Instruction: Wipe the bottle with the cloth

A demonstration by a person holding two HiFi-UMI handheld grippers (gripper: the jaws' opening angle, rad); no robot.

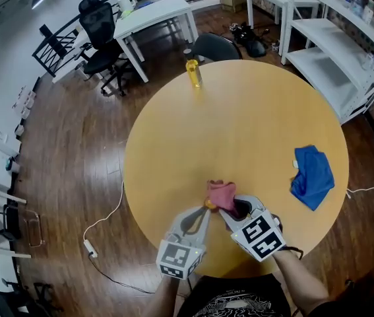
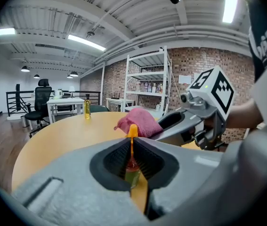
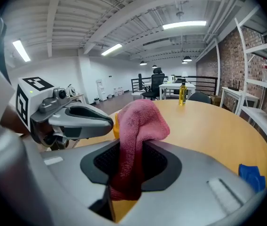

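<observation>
Left gripper [image 2: 132,145]: jaws clamped on orange-tipped bottle [image 2: 132,169]. Right gripper [image 3: 132,147]: jaws clamped on pink cloth [image 3: 141,119], just beside the bottle, near edge of table [image 1: 239,124].

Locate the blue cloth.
Head view: the blue cloth lies crumpled near the right edge of the round table, apart from the right gripper and its pink cloth.
</observation>
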